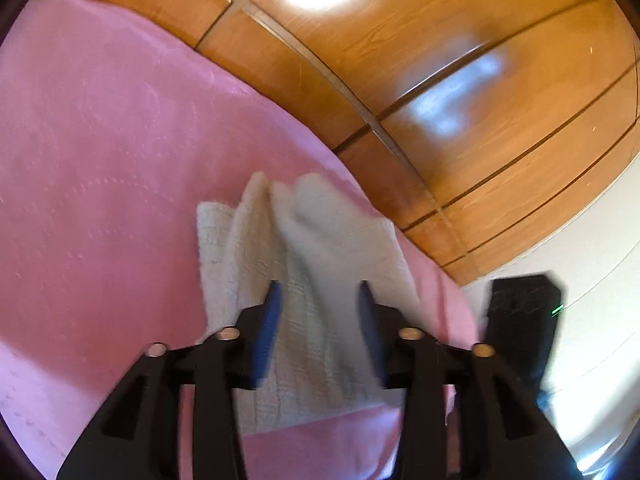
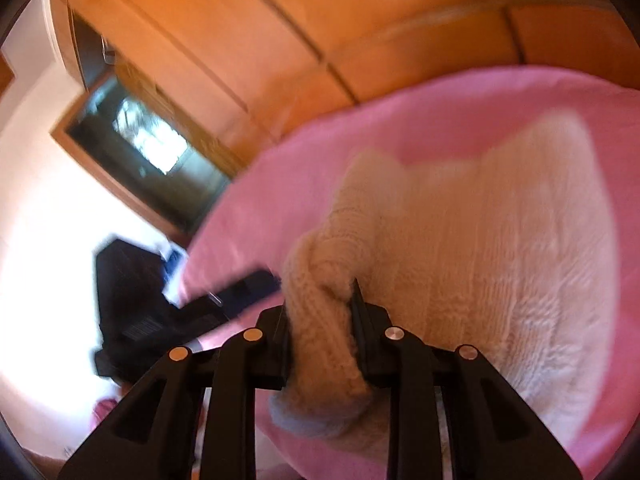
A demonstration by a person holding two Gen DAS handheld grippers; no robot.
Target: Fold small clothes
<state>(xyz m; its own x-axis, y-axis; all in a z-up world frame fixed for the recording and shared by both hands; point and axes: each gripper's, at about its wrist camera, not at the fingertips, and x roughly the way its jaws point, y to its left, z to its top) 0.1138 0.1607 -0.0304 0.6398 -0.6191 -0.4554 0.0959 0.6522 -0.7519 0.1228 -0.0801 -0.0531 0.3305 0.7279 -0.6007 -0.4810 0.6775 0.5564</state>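
Cream knit sweater (image 2: pixel 480 248) spread on the pink blanket (image 2: pixel 440 96), wooden wardrobe doors (image 1: pixel 460 60) behind. Right hand-held gripper (image 2: pixel 320 304) clamped on a bunched knit sleeve (image 2: pixel 320 280), fabric squeezed between both fingers and lifted off the body of the garment. Left hand-held gripper (image 1: pixel 318 300) spread wide above the sweater's folds (image 1: pixel 304 240), blue pads (image 1: pixel 270 320) apart, gripping nothing. Black device (image 1: pixel 524 320) off the blanket's edge.

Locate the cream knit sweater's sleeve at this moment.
In the right wrist view the sleeve sits clamped in the right tool, drawn off the left side of the cream sweater, which lies on the pink blanket.
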